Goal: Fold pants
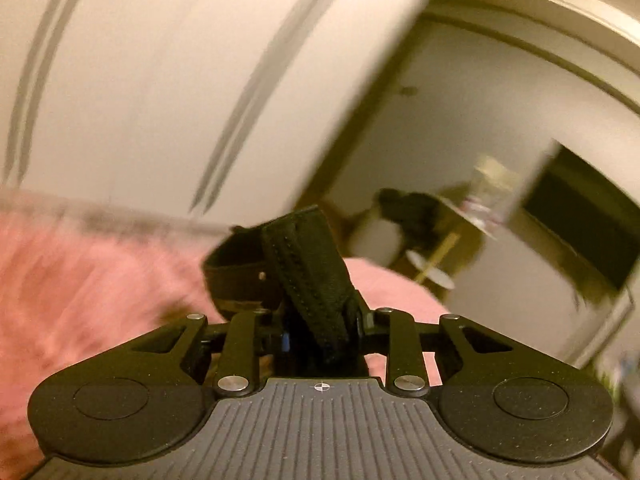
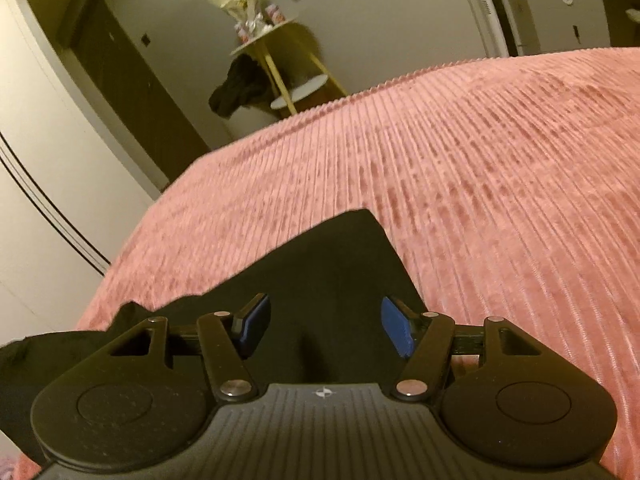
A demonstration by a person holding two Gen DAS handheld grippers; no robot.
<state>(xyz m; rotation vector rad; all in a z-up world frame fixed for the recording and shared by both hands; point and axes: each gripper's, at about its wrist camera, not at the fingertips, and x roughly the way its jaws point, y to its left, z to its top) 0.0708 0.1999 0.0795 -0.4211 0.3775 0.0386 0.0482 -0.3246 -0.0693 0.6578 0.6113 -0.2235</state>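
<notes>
The black pants (image 2: 332,276) lie on a pink ribbed bedspread (image 2: 480,168). In the left wrist view my left gripper (image 1: 320,328) is shut on the pants' waistband (image 1: 308,264), with its zipper fly and a rivet showing, held up above the bed; the view is motion-blurred. In the right wrist view my right gripper (image 2: 324,328) is open, its blue pads (image 2: 394,328) spread wide just above the flat black cloth, holding nothing.
A white wardrobe (image 1: 160,80) stands left of the bed. A small yellow side table (image 2: 276,48) with bags and a dark garment (image 2: 236,88) stands beyond the bed's far edge. A grey cabinet (image 2: 556,16) is at the far right. A dark door (image 2: 132,92) is behind.
</notes>
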